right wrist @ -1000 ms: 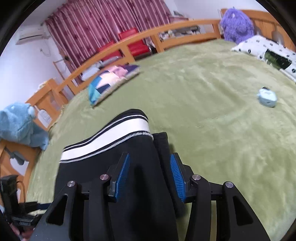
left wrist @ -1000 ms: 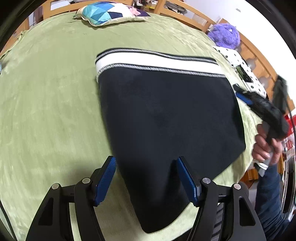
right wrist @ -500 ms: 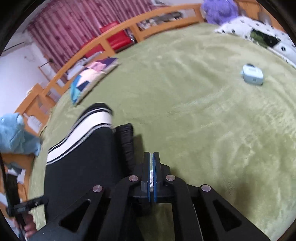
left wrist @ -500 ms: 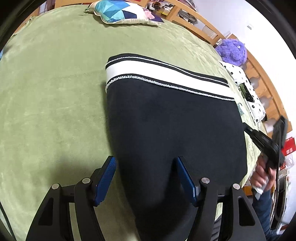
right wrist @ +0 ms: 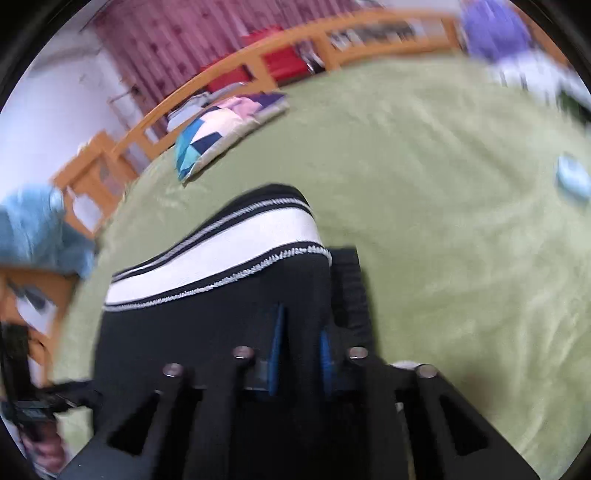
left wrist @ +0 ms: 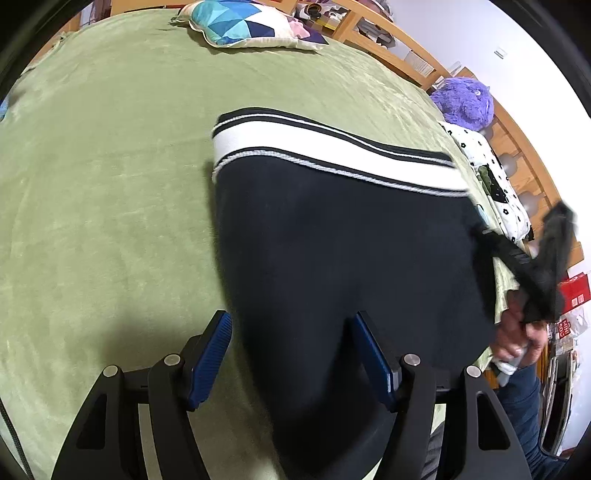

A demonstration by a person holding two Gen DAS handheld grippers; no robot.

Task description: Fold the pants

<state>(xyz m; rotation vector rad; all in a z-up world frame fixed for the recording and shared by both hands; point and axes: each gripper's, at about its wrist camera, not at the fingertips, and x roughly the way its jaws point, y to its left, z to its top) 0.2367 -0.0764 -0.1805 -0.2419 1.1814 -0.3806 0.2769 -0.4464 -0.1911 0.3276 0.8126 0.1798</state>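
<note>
Green plush blanket [left wrist: 110,206] is seen covering a bed with a wooden rail [right wrist: 229,77]; red curtains [right wrist: 177,37] hang behind it. Black pants [left wrist: 351,251] are laid folded on the blanket, the white-striped waistband [left wrist: 332,155] toward the far side. A patterned pillow [left wrist: 251,22] is set near the far edge, well apart from the pants. A purple plush [left wrist: 463,103] is seen by the rail, a blue plush [right wrist: 33,229] at the other side, and a small pale blue object [right wrist: 572,177] on bare blanket. The left gripper [left wrist: 291,354] is held over the near end of the pants, jaws apart; its pads [left wrist: 210,354] are not pressed on the cloth, though cloth lies between them. In the right wrist view, blurred, the right gripper [right wrist: 299,347] is seen over the pants' right edge with blue pads [right wrist: 276,343] standing slightly apart and dark cloth between them. Its jaws have just been closing, and it is taken as clamped on the pants. A hand [left wrist: 517,336] is seen on its handle at the bed's edge.
</note>
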